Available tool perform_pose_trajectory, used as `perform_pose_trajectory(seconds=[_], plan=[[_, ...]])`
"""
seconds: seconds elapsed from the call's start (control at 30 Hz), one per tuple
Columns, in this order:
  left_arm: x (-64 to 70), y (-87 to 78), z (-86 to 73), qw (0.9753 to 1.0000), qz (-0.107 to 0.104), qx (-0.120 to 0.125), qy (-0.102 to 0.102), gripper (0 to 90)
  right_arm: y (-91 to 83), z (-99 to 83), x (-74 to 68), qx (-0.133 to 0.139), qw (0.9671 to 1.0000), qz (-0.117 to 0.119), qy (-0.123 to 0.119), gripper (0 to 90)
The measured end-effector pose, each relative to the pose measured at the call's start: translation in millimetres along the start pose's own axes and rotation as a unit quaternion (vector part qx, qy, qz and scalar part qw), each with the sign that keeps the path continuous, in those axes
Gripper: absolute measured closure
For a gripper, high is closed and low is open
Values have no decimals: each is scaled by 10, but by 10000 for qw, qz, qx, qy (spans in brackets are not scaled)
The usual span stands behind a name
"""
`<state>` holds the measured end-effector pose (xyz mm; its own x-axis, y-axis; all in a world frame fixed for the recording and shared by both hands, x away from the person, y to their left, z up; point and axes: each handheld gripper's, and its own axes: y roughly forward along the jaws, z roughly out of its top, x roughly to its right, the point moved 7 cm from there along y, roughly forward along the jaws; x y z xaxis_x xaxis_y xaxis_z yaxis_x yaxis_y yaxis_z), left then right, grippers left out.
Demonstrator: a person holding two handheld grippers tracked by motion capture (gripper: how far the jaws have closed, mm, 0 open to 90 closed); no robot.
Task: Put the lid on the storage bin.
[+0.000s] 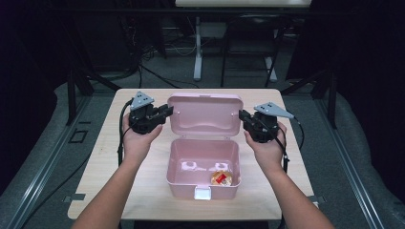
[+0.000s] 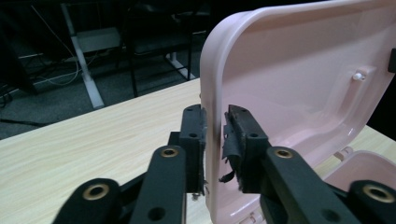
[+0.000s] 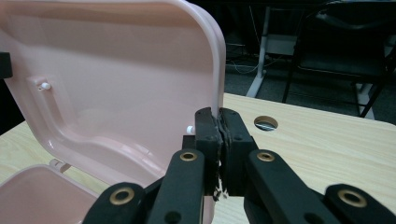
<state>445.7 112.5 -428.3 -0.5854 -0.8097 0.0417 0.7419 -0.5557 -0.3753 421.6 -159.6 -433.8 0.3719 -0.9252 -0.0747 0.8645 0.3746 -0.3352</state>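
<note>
A pink plastic box (image 1: 179, 184) stands open in the middle of the table, its lid (image 1: 205, 114) raised upright at the back. My left gripper (image 1: 168, 110) is shut on the lid's left edge, and in the left gripper view the jaws (image 2: 215, 116) pinch the lid (image 2: 303, 70) rim between them. Shut on the right edge is my right gripper (image 1: 242, 115); in the right gripper view its jaws (image 3: 219, 116) clamp the lid (image 3: 116, 70) rim. A small round snack packet (image 1: 221, 178), red and yellow, lies in the box's front right corner.
The box has a white latch (image 1: 202, 193) on its front wall. The light wooden table (image 1: 143, 200) has a round cable hole (image 3: 265, 122) near its back right. Desk legs, chairs and cables stand on the dark floor beyond the table.
</note>
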Motion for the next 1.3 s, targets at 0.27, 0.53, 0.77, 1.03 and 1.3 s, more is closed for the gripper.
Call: perform_pose_trajectory(seconds=[0.27,0.53,0.77,1.03,1.3], plan=[[-16,-12,2,10000,5,-22,-44,833,18,5,-1,5,10000,13,72,872],[-51,-44,5,10000,52,-40,-23,836,55,18,-26,-36,9999,39,86,874],[-88,-74,13,9999,100,-32,-28,838,106,37,-50,-16,9999,77,98,875],[-96,-107,-15,9998,20,85,-157,836,121,38,-77,-13,9999,106,111,871],[-92,-122,-19,9999,26,64,-109,835,110,34,-89,-6,9999,93,88,869]])
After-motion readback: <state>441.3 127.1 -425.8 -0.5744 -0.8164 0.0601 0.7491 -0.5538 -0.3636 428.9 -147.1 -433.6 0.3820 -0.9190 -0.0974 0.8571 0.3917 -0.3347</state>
